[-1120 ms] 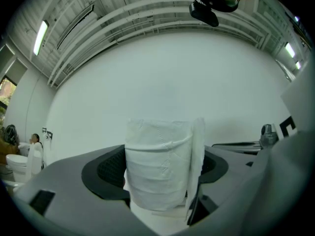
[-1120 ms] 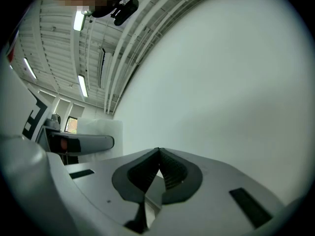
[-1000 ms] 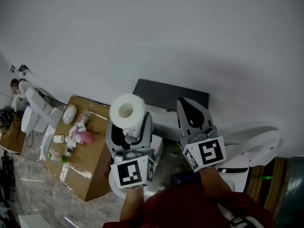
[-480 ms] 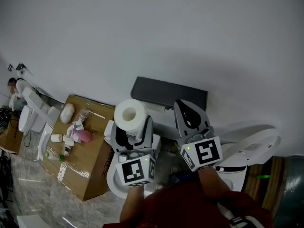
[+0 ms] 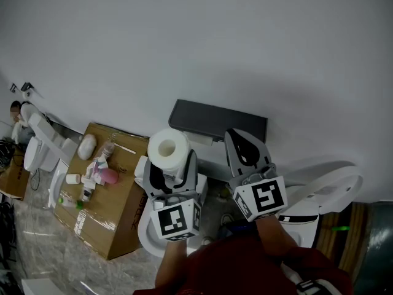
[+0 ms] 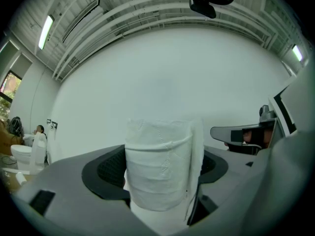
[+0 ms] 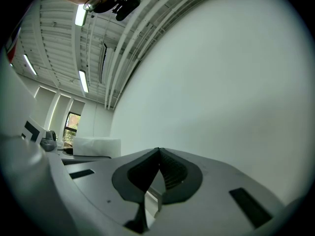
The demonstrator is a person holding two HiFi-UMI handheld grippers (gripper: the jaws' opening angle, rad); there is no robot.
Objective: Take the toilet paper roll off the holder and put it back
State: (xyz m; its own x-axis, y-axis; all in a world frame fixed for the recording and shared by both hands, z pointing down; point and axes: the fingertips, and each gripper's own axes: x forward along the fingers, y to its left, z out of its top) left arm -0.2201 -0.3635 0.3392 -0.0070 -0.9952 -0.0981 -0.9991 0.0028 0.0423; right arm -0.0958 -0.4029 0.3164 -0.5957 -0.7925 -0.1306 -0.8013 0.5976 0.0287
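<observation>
The toilet paper roll (image 5: 167, 147) is off the dark grey holder (image 5: 218, 120) that is fixed to the white wall (image 5: 233, 35). It stands upright between the jaws of the left gripper (image 5: 170, 162), just below and to the left of the holder's left end, near it but not touching. In the head view its hollow core faces up toward the camera. The left gripper view shows the two dark pads set wide, one against each side of the roll and gripping it, with a loose edge of paper lying down the roll's right side. In that view the holder shows as a dark slab off to the right of the roll. The right gripper (image 5: 239, 136) sits below the right half of the holder, its tips close under the holder's lower edge. Its jaws are closed, the pads meeting at the tip with nothing between them. A pale bar shows just under the holder, between the two grippers. A cardboard box (image 5: 116, 217) with small items on top stands well to the left of the holder and lower down. A white toilet (image 5: 325, 192) lies below and to the right of the holder.
</observation>
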